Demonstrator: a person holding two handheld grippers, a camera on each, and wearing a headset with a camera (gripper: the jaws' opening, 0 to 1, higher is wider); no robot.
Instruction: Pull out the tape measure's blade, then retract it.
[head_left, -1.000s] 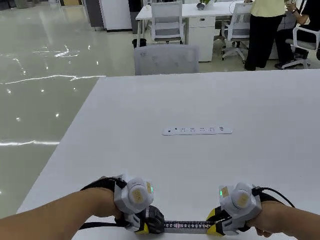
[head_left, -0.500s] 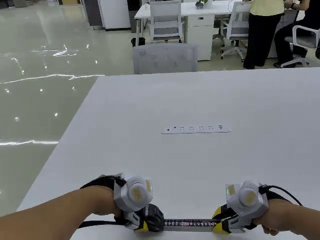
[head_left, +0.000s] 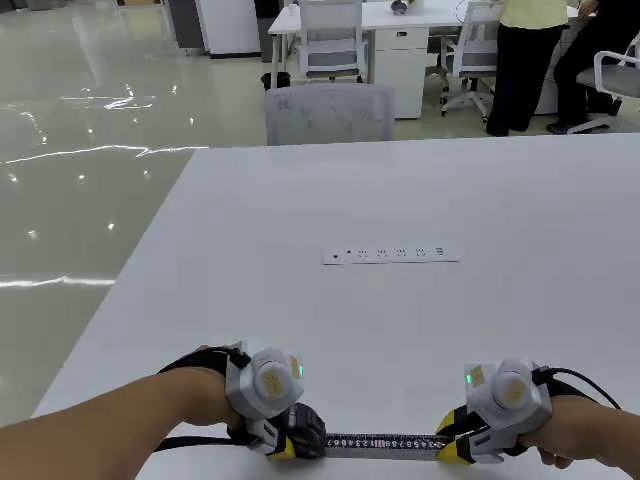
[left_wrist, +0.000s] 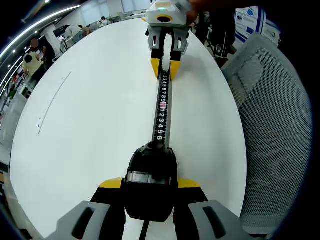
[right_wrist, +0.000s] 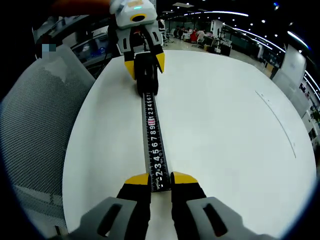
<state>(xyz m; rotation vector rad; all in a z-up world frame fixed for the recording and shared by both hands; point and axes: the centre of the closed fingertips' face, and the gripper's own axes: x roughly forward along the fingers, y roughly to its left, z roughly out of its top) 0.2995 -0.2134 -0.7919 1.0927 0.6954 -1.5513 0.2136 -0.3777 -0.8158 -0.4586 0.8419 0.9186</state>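
Pull in progress: at the near edge of a white table (head_left: 400, 190), the left gripper (left_wrist: 150, 186) is clamped around the tape measure's black case (left_wrist: 150, 172). Well to the case's right, the right gripper (right_wrist: 160, 181) is clenched on the tip of the blade (right_wrist: 151, 135), which runs straight between them along the tabletop. Beyond the case, toward the table's middle, lies a white power strip (head_left: 390, 256). Farther from the case, a grey mesh chair (head_left: 330, 115) stands at the far edge, with desks and people (head_left: 525, 60) behind it.

The likely trouble is at the narrow pinch on the tip. If the blade slips free, the spring would probably whip it back into the case. A lift or twist of either gripper could kink the blade, and a sudden let-go at retraction would slam it home.

The right gripper view shows the blade's numerals right up to its yellow jaw tips, where the head view gives a thin dark strip. The head view shows the power strip's sockets, a faint line in the left gripper view
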